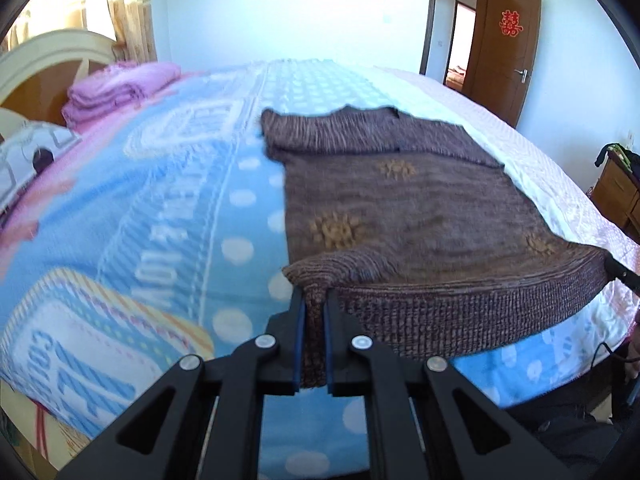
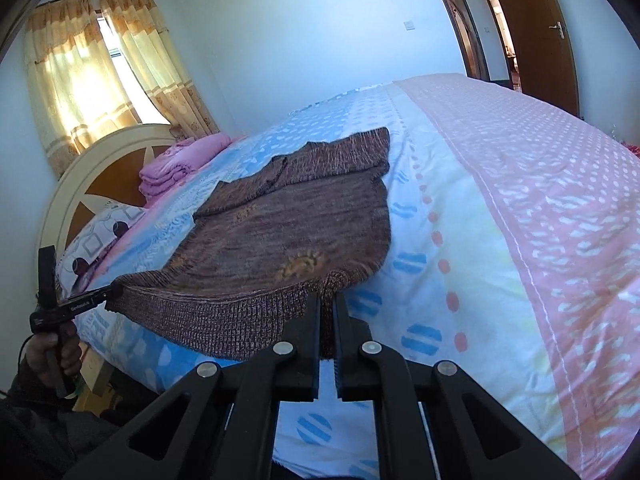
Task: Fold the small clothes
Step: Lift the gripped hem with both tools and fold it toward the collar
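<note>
A small brown knitted sweater (image 1: 404, 216) with orange flower motifs lies spread on the bed, collar at the far end. Its ribbed hem hangs lifted off the cover between my two grippers. My left gripper (image 1: 316, 296) is shut on the hem's left corner, with the knit pinched between its blue pads. The same sweater (image 2: 288, 232) shows in the right wrist view, where my right gripper (image 2: 328, 300) is shut on the hem's right corner. The left gripper (image 2: 114, 292) also appears there at the hem's far end, held by a hand (image 2: 52, 350).
The bed cover (image 1: 168, 208) is blue with dots and lettering, and pink and white (image 2: 520, 216) on the other side. Folded pink blankets (image 1: 116, 88) and a pillow (image 1: 28, 156) lie by the headboard. A brown door (image 1: 504, 48) stands open; a wooden cabinet (image 1: 616, 196) is beside the bed.
</note>
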Demonstrator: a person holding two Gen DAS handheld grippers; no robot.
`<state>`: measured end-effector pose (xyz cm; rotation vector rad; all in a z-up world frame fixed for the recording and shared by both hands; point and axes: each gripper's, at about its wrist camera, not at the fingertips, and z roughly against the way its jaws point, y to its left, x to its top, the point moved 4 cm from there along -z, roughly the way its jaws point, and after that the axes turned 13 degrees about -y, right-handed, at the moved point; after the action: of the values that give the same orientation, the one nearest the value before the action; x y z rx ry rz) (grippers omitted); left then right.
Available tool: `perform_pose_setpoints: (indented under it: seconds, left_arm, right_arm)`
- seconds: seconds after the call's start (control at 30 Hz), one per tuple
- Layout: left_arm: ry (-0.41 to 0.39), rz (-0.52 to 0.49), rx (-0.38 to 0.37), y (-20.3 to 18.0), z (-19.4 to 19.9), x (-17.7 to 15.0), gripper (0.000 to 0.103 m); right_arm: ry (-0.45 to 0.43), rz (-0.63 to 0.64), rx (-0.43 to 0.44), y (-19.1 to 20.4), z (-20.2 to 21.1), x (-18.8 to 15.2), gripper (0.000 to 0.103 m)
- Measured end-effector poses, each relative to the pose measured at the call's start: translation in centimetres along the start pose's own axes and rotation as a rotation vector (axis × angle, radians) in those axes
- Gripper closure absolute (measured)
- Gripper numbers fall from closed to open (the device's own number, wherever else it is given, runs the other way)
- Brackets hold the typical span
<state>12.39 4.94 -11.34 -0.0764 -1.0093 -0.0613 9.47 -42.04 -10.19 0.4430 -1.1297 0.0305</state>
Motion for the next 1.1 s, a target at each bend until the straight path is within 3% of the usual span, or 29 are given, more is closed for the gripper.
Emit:
perform_pose_setpoints:
  seconds: [0.23,0.53,1.1]
  left_arm:
    - [-0.059,-0.062,0.030,-0.5,-0.3,2.4,0.095]
    - [-0.071,-0.085,0.053,-0.2,-2.1,4.0,0.095]
    - [-0.062,-0.024,0.055,1.7,-7.2,8.5,0.095]
  right_arm:
    - [-0.032,0.022,-0.004,0.7,-1.3,2.9,0.099]
    - [-0.037,0.029,-0.006,1.2,-3.8,5.0,0.099]
    - [-0.039,0.028,-0.016,1.8,-11.4,10.5,0.099]
